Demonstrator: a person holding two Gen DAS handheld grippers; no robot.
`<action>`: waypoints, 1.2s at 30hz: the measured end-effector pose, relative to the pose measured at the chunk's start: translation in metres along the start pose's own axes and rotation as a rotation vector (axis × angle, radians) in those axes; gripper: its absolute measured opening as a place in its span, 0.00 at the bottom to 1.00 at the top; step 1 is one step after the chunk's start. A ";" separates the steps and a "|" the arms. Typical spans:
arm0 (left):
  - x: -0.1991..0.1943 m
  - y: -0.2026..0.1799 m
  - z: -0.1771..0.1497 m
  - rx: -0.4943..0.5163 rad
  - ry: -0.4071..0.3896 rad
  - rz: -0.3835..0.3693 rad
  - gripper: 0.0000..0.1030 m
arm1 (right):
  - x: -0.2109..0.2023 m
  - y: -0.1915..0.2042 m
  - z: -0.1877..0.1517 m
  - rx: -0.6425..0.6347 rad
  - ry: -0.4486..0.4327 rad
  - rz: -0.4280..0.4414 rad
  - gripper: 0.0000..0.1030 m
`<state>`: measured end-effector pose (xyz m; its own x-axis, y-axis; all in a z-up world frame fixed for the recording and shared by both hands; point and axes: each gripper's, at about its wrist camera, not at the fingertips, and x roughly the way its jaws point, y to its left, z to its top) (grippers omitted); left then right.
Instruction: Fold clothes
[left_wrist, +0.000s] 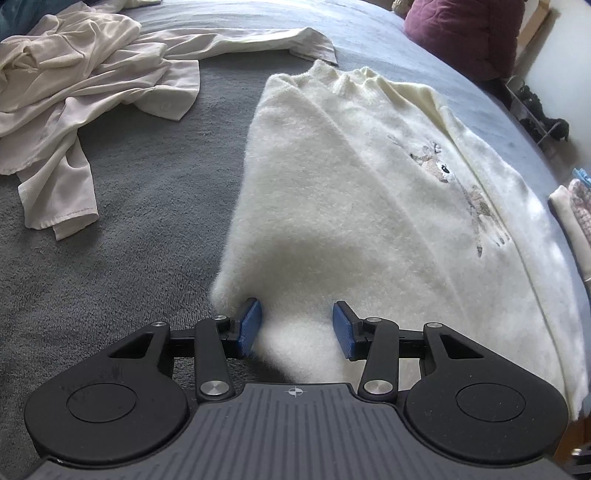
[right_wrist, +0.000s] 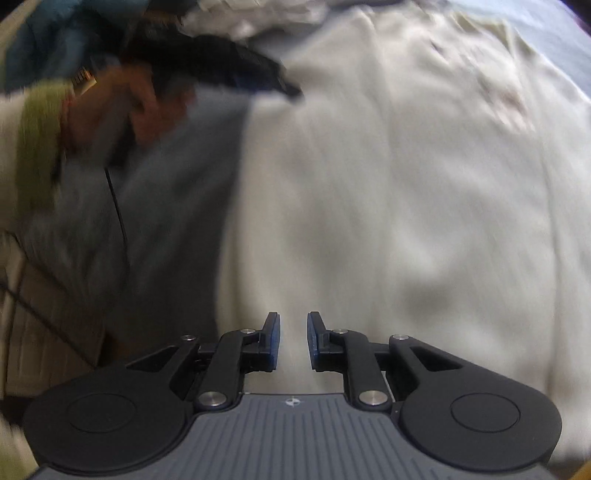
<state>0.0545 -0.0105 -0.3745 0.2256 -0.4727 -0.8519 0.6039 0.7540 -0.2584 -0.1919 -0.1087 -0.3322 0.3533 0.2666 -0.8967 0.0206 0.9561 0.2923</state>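
With the cream fluffy sweater (left_wrist: 369, 192) as landmark, its near hem is straddled by the left hand-held gripper (left_wrist: 297, 326), half open and gripping nothing, while the right hand-held gripper (right_wrist: 293, 341) hovers over its near edge, narrowly parted and empty. The sweater lies on the grey bed (left_wrist: 129, 192), one side apparently folded in, further folds judged outstanding. Beyond its left side a crumpled beige shirt (left_wrist: 85, 92) is left unfolded; no container can be made out.

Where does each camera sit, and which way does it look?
Left wrist: on the left gripper, looking down along its blue pads at the fluffy cream sweater on the grey bedcover; no body shows.
Right wrist: on the right gripper, looking down, blurred; the person's left hand shows.
Shared: the sweater, the bedcover.
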 end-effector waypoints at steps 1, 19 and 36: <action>0.000 0.000 0.000 0.005 -0.001 0.000 0.42 | 0.009 0.005 0.005 -0.010 -0.002 0.009 0.18; -0.028 -0.032 0.011 0.095 -0.055 0.072 0.43 | -0.069 -0.125 0.015 0.229 -0.127 -0.226 0.17; 0.044 -0.128 0.077 0.076 0.047 0.509 0.44 | -0.030 -0.270 0.173 0.150 -0.318 -0.277 0.15</action>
<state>0.0464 -0.1631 -0.3435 0.4721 -0.0323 -0.8810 0.4806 0.8472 0.2265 -0.0461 -0.3954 -0.3270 0.5849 -0.0701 -0.8081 0.2822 0.9516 0.1217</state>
